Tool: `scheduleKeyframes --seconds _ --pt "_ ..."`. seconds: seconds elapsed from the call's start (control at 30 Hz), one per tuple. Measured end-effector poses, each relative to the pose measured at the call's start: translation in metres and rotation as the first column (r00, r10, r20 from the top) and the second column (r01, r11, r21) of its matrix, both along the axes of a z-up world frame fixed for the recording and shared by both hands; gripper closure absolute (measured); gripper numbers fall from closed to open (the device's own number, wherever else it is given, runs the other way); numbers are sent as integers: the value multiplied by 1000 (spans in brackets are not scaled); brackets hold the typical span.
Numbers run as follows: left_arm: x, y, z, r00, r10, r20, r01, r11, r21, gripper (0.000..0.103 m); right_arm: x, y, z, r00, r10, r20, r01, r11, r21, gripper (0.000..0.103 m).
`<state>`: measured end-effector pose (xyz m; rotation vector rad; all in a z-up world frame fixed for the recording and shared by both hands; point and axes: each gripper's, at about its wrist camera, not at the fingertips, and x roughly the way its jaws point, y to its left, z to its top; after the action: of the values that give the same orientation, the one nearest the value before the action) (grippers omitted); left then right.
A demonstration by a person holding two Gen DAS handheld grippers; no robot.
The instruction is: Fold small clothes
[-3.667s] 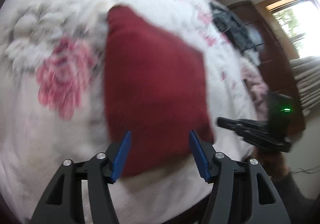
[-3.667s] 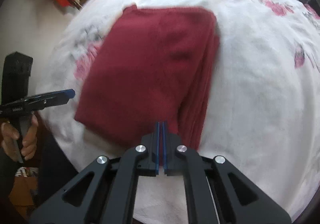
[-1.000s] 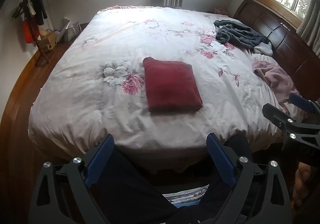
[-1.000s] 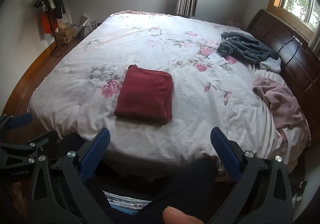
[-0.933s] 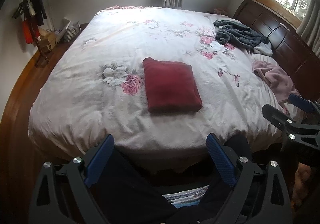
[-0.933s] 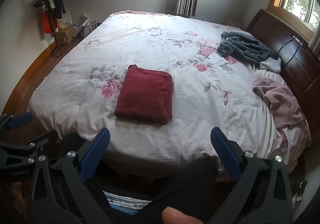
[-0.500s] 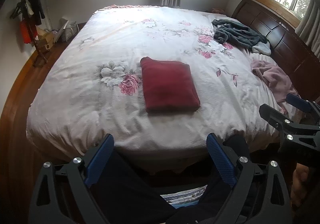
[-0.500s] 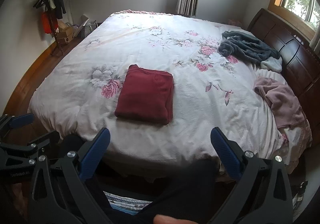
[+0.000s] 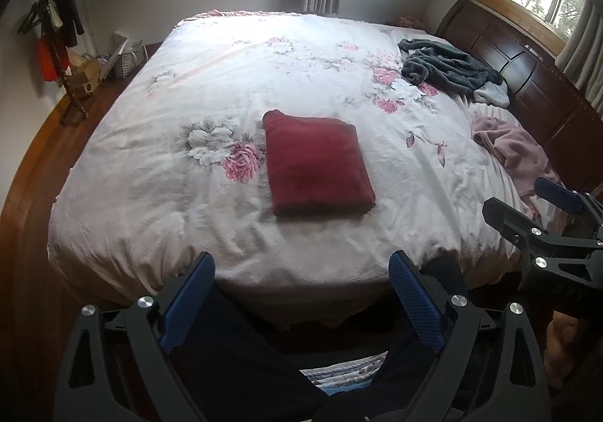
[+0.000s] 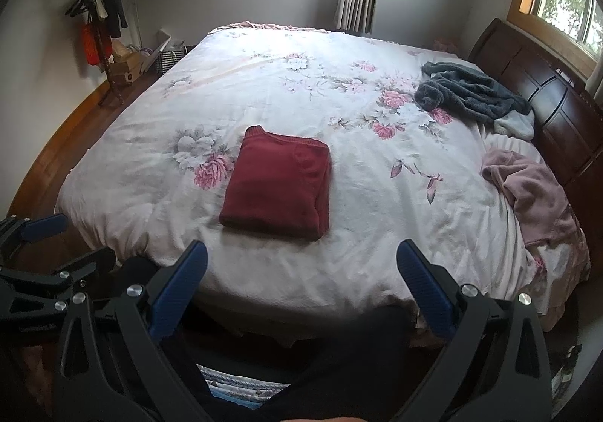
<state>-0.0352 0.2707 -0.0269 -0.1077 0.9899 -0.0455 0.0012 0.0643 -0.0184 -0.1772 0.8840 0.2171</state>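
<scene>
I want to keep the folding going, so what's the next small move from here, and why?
Probably reach the right gripper toward the pink garment crumpled near the headboard. The red garment already lies folded square on the bed, and both grippers, the left gripper too, are open, empty and back from the bed.

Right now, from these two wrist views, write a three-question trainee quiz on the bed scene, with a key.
1. True or false: the red folded garment is gripped by the left claw.
2. Which lies nearest the headboard? A) the red folded garment B) the grey garment C) the flower print
3. Fill in: the pink garment lies crumpled, not ____.

Key:
1. False; both the left and the right claw are open, short of the bed.
2. B
3. folded
</scene>
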Motion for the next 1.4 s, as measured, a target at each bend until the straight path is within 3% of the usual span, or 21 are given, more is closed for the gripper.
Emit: scheduleKeyframes --seconds 1.4 --pt "1 -3 -11 1000 6 -6 -6 1000 -21 9 5 0 -10 1000 -28 3 28 999 19 3"
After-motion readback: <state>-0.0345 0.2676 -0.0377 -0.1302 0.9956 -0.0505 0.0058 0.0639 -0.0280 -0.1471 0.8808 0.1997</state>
